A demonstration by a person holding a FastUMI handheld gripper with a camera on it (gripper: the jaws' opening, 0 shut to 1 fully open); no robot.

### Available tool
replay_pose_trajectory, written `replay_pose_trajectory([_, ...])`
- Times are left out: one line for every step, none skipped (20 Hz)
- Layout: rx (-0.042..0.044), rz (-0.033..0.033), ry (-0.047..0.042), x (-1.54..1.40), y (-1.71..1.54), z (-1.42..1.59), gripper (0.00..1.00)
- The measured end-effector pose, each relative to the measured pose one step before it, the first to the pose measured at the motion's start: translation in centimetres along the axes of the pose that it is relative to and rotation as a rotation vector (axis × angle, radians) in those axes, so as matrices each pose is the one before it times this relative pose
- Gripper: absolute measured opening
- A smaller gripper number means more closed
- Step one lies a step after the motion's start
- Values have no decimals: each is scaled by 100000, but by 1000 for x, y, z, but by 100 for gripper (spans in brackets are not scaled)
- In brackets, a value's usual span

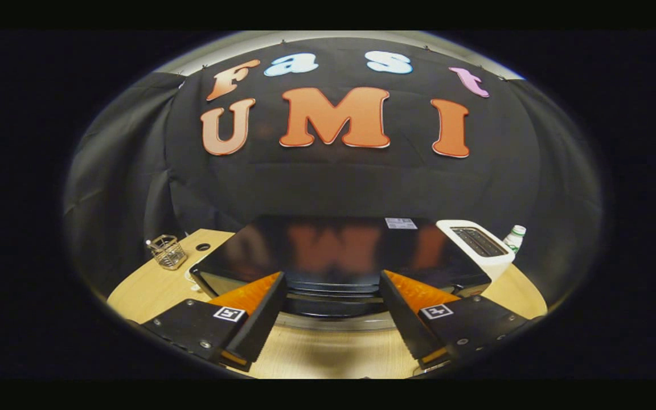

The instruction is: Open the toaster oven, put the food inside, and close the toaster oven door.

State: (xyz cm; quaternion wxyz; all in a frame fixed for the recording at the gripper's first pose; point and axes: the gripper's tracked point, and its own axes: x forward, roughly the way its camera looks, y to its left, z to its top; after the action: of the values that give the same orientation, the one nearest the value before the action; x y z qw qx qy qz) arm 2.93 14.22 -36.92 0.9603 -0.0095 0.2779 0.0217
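Spread wide and holding nothing, my gripper hovers just above the black toaster oven on the wooden table, so its door, probably below the front edge, sits unseen and I could clip the top reaching down.

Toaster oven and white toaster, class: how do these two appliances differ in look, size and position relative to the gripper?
The toaster oven is black with a glossy, reflective top; the white toaster is matte white. The toaster oven is much wider and flatter; the white toaster is small, with slots on top. The toaster oven sits just ahead of the open gripper; the white toaster stands beside it, off to one side. Both rest on the wooden table.
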Motion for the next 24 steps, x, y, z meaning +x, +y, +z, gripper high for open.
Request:
replay_pose_trajectory([1106, 336, -3300, -419, 223, 304, 94])
replay_pose_trajectory([-389, 1014, -1091, -409, 367, -496, 88])
replay_pose_trajectory([1995, 1124, -1379, -755, 196, -22, 86])
replay_pose_trajectory([-103, 543, -1461, -440, 159, -298, 80])
replay_pose_trajectory([-1514, 1038, 590, -441, -4, -332, 80])
replay_pose_trajectory([160, 441, 1119, -285, 111, -265, 79])
replay_pose_trajectory([305, 750, 2514, -620, 113, -564, 79])
replay_pose_trajectory([-1127, 1219, 2139, -737, 233, -505, 78])
replay_pose_trajectory([-1256, 1508, 1977, -757, 213, -549, 78])
replay_pose_trajectory([-703, 2259, 2850, -859, 393, -951, 78])
replay_pose_trajectory([513, 2957, 2643, -682, 477, -925, 78])
replay_pose_trajectory([1793, 3031, 3919, -568, 483, -1276, 78])
replay_pose_trajectory([3099, 3450, 4474, -444, 482, -1431, 78])
replay_pose_trajectory([3030, 2549, 4204, -191, 305, -1586, 78])
replay_pose_trajectory([3171, 1857, 3308, -134, 219, -1179, 78])
replay_pose_trajectory([1955, -796, 4202, 139, -295, -1427, 79])
replay_pose_trajectory([1426, -785, 4580, 188, -305, -1152, 79])
replay_pose_trajectory([812, -564, 2466, 138, -130, -793, 78])
replay_pose_trajectory([-33, -459, 1983, 280, -301, -551, 77])
replay_pose_trajectory([-712, -506, 691, 48, -190, -411, 77])
replay_pose_trajectory([-1160, -488, 1032, 183, -184, -372, 76])
replay_pose_trajectory([-1132, -441, 1204, 241, -194, -563, 76])
replay_pose_trajectory([-694, -301, 1861, 246, -197, -589, 76])
replay_pose_trajectory([-443, -355, 2721, 334, -188, -948, 76])
